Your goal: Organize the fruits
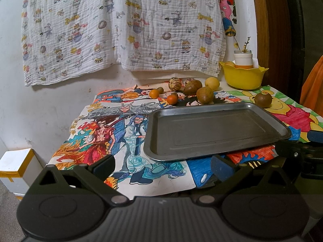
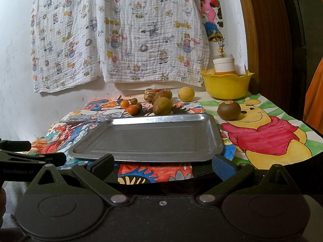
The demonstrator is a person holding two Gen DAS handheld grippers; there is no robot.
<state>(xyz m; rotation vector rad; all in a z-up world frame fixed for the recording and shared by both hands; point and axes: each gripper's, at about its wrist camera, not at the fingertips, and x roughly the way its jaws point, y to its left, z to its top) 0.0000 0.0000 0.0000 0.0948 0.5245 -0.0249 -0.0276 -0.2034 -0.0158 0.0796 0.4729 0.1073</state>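
A bare metal tray [image 1: 218,133] [image 2: 149,139] lies on the table over coloured drawings. Behind it sit several fruits: two small oranges [image 1: 172,99] [image 2: 132,110], brown pears [image 1: 205,95] [image 2: 162,106], a striped melon [image 1: 174,83] [image 2: 149,94], a yellow lemon [image 1: 212,83] [image 2: 186,94] and a kiwi with a sticker [image 1: 263,99] [image 2: 229,110] to the right. My left gripper [image 1: 162,167] is open at the tray's near left corner, nothing between its fingers. My right gripper [image 2: 163,164] is open at the tray's near edge, also holding nothing.
A yellow bowl [image 1: 243,77] [image 2: 227,84] holding a white jar and fruit stands at the back right by a wooden post. A printed cloth [image 1: 121,30] hangs on the wall behind. A white box [image 1: 16,167] sits on the floor at left.
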